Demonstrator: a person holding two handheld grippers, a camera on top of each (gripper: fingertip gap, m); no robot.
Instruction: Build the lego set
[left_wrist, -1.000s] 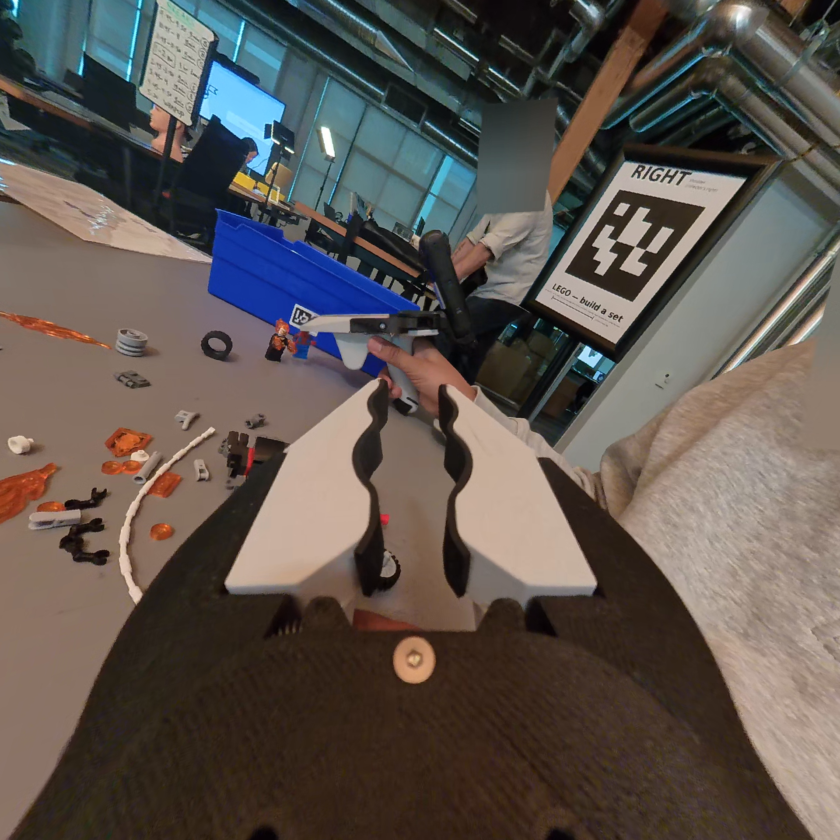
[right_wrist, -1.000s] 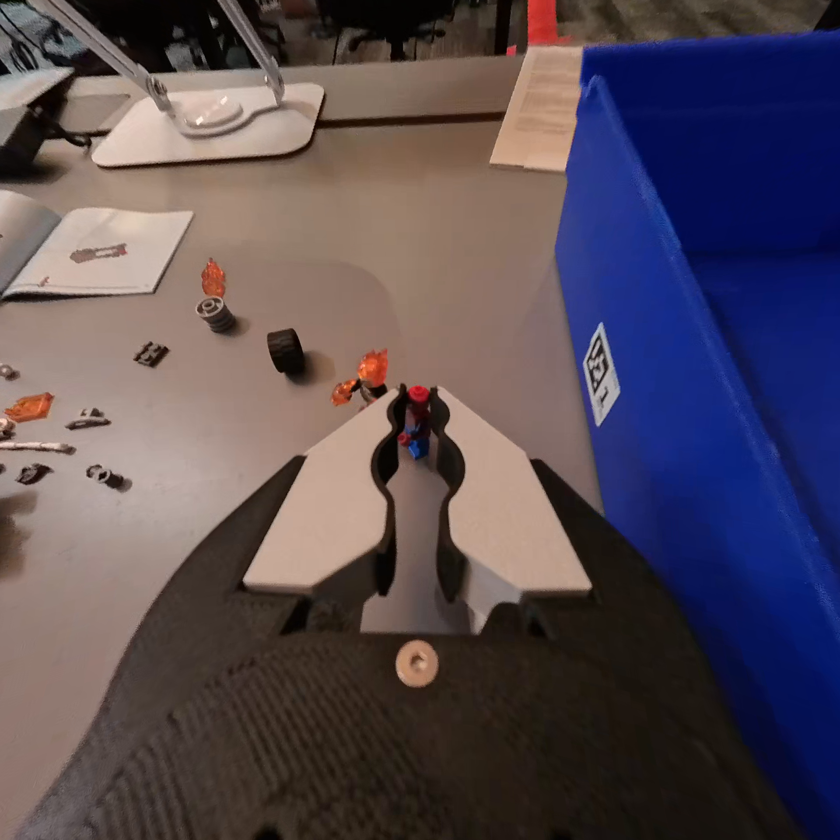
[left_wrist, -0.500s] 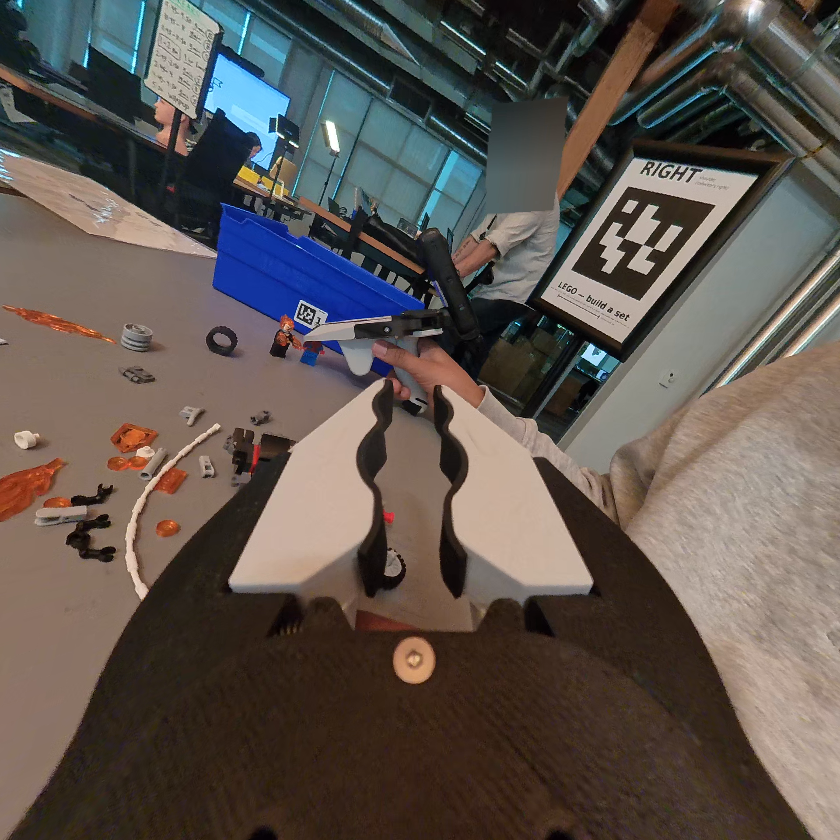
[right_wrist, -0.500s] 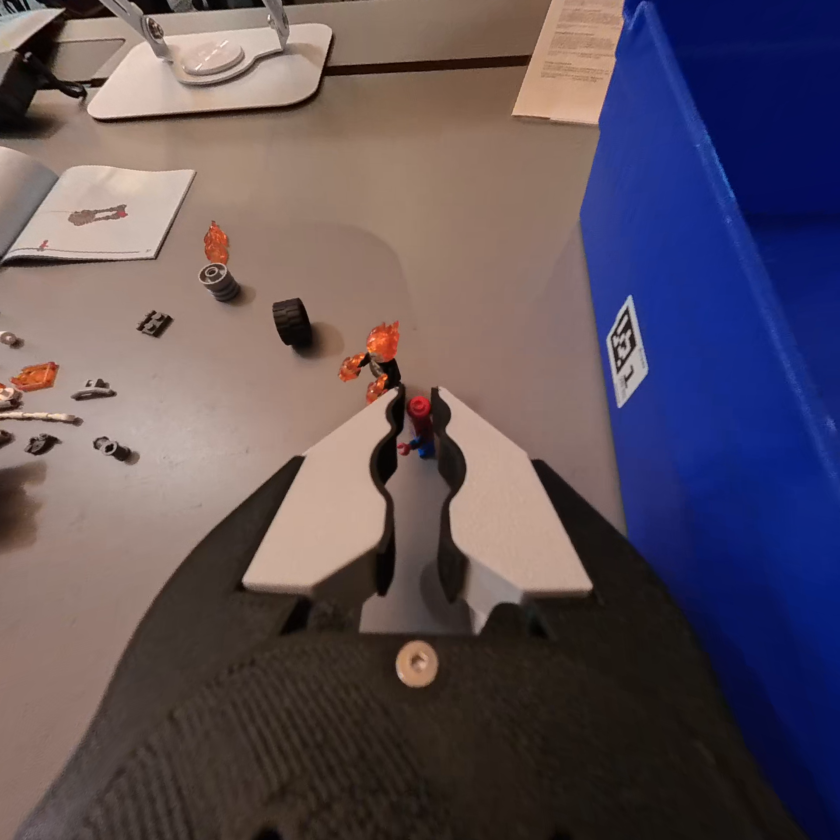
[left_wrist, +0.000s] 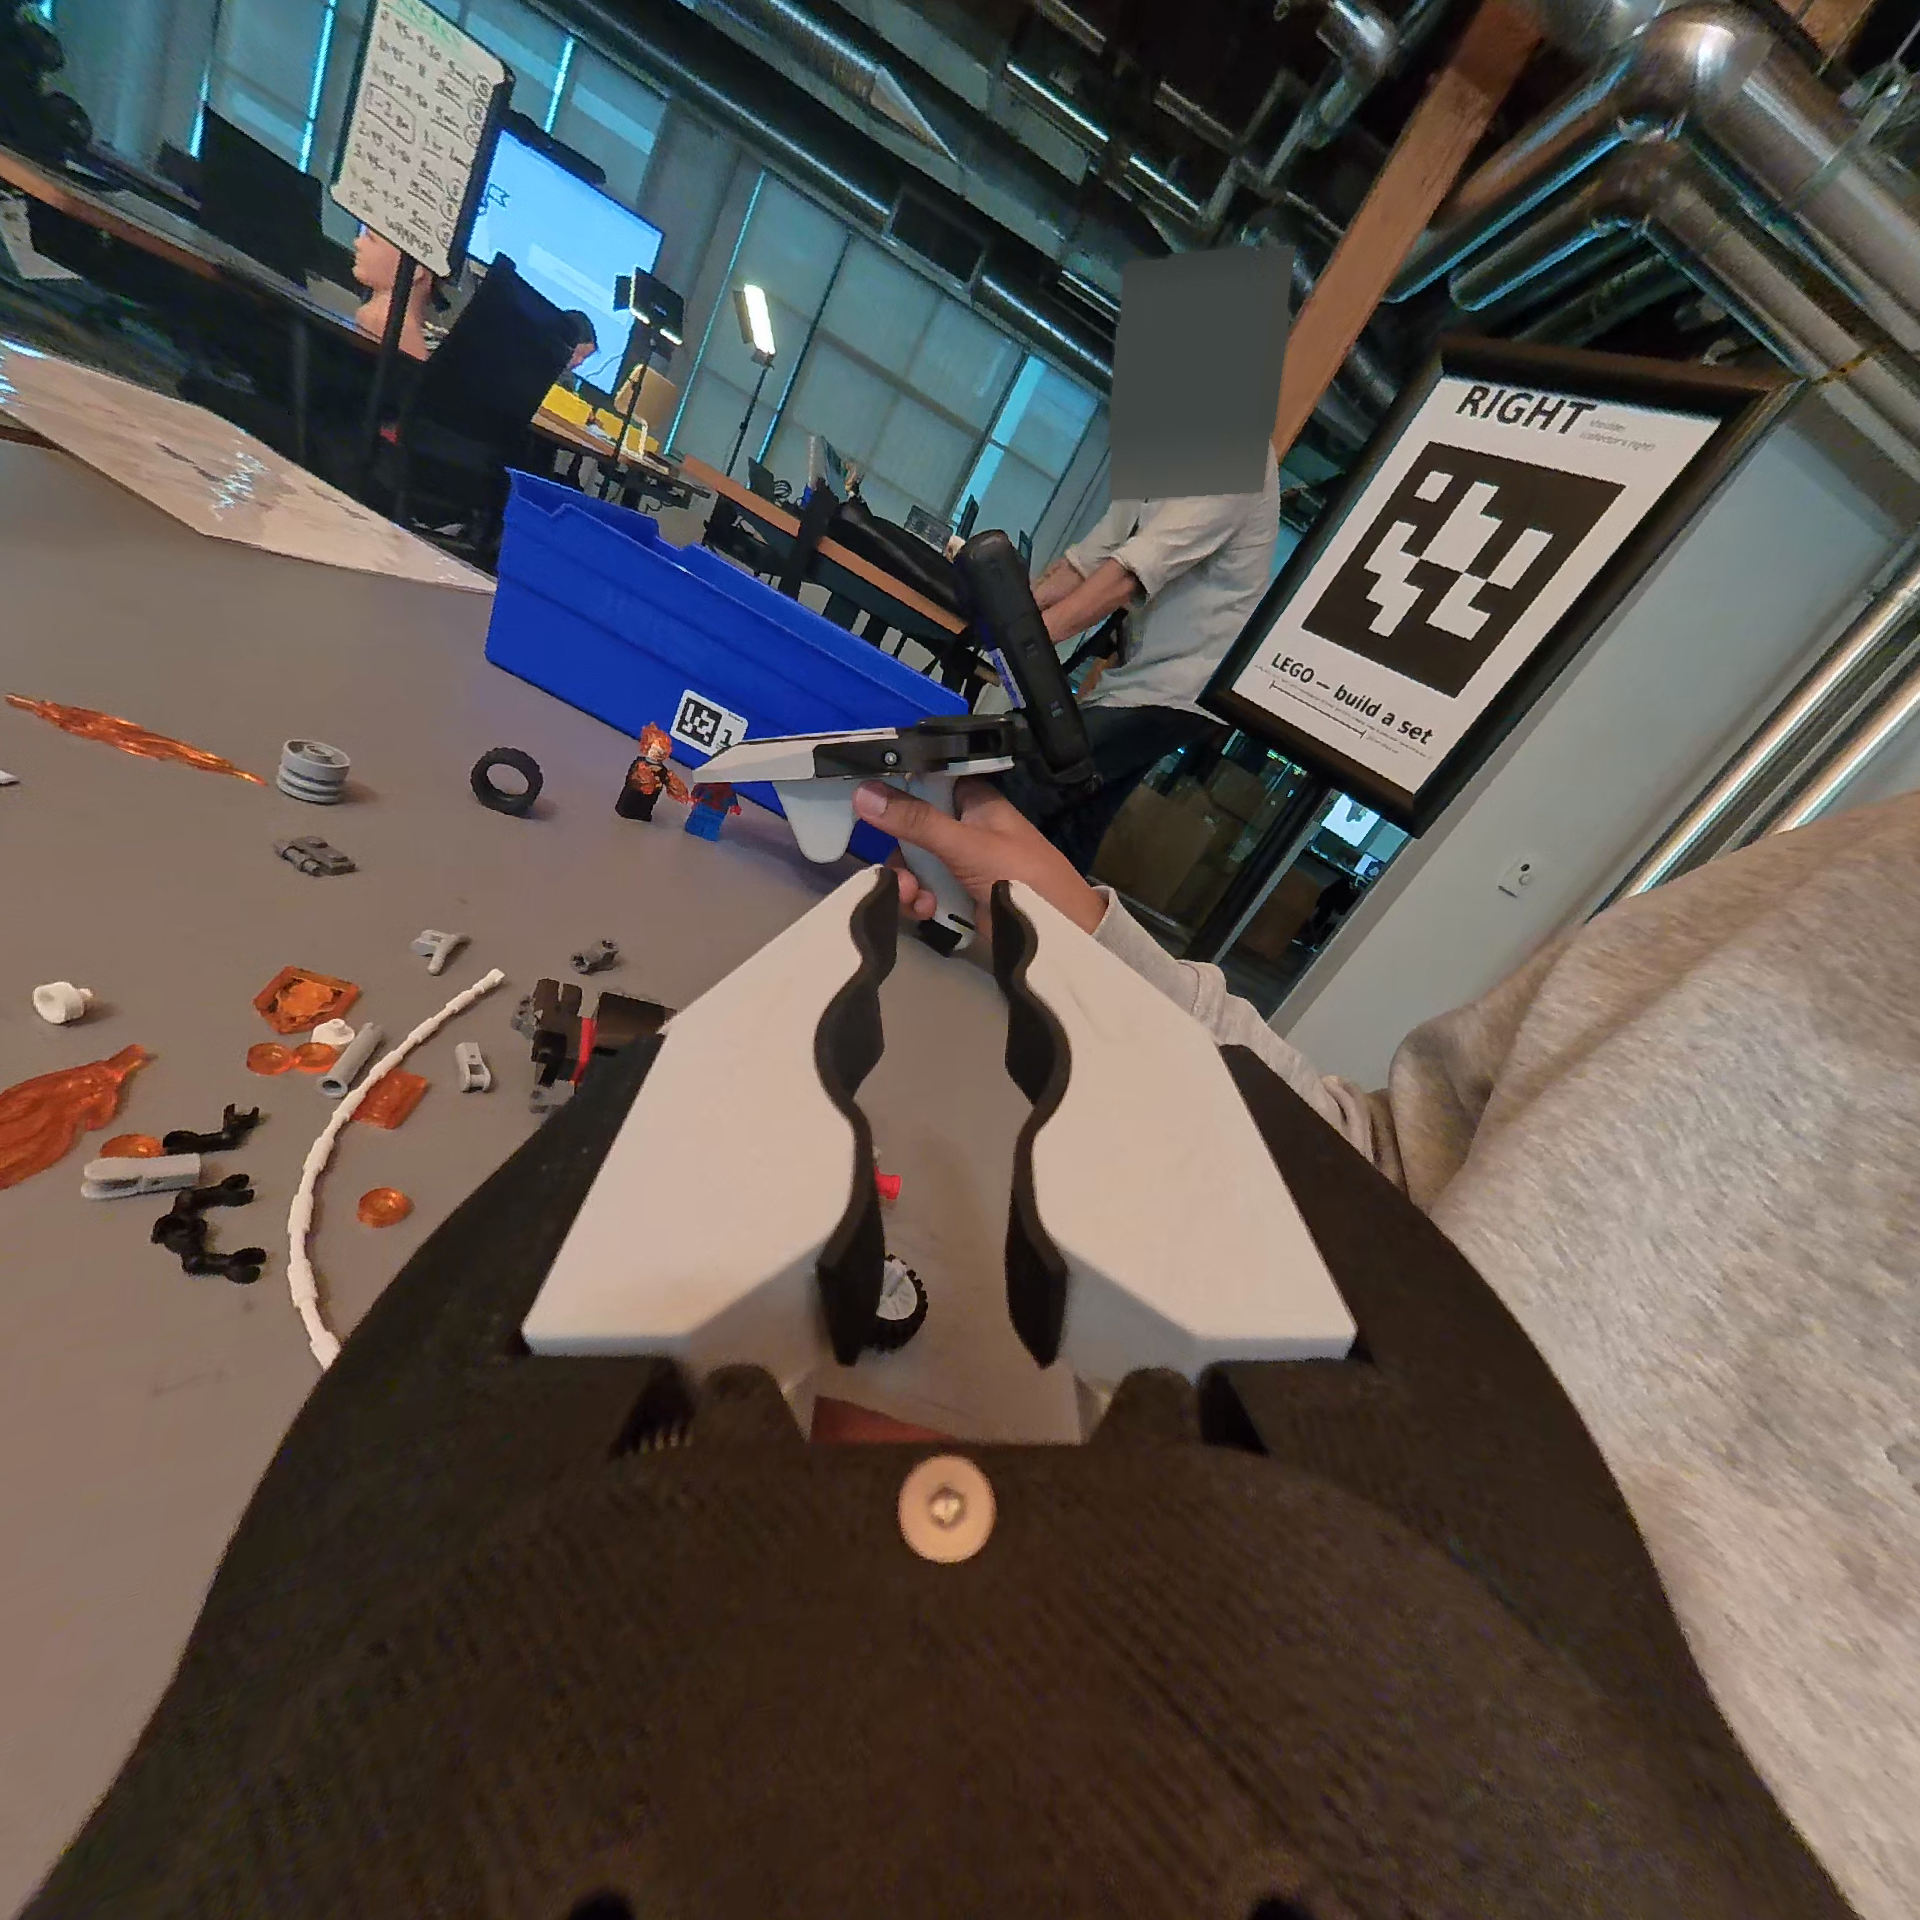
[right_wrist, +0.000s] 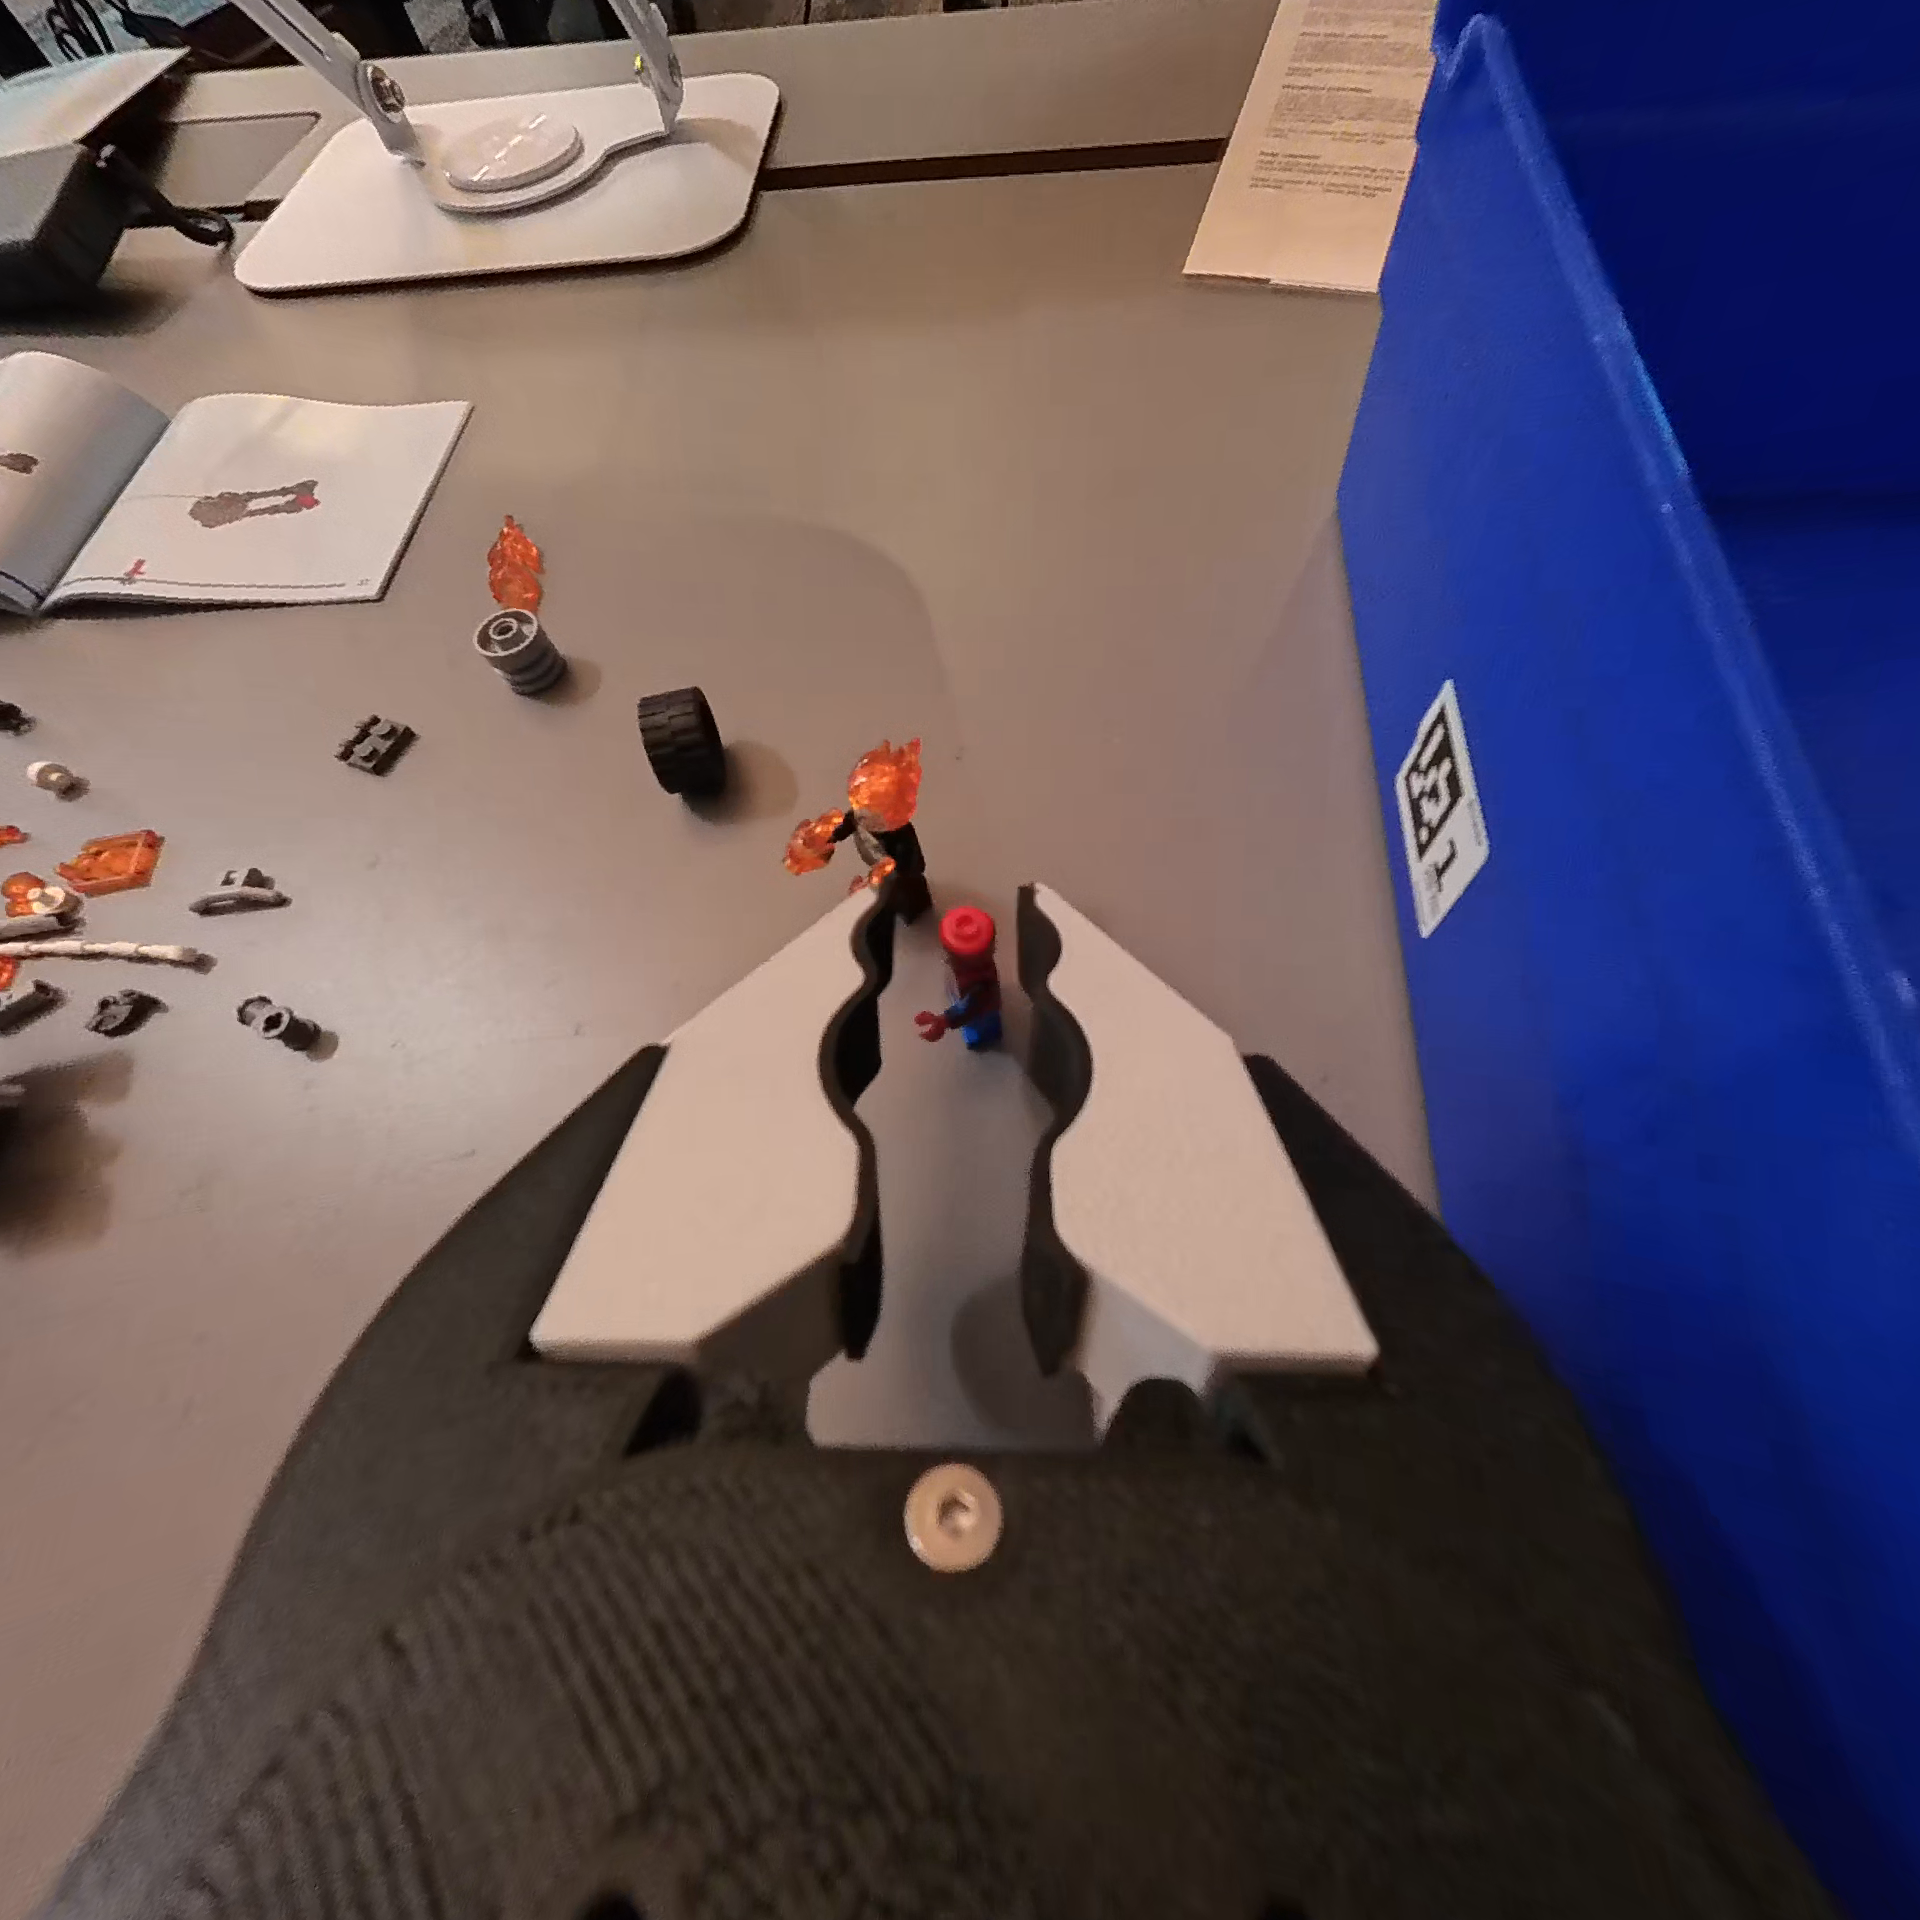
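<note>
Though beside figures (right_wrist: 889, 827), blue bin (right_wrist: 1621, 935).

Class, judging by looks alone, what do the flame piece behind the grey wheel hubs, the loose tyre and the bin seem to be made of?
Flame piece: clear orange plastic; light glows through it.
Tyre: matte black, probably rubber; ribbed tread, no shine.
Bin: opaque blue moulded plastic, with a soft sheen on its wall.

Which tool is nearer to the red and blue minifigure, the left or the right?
Right. The right tool is open around the minifigure, which stands free between its fingers. The left tool is far back, over other parts.
</note>
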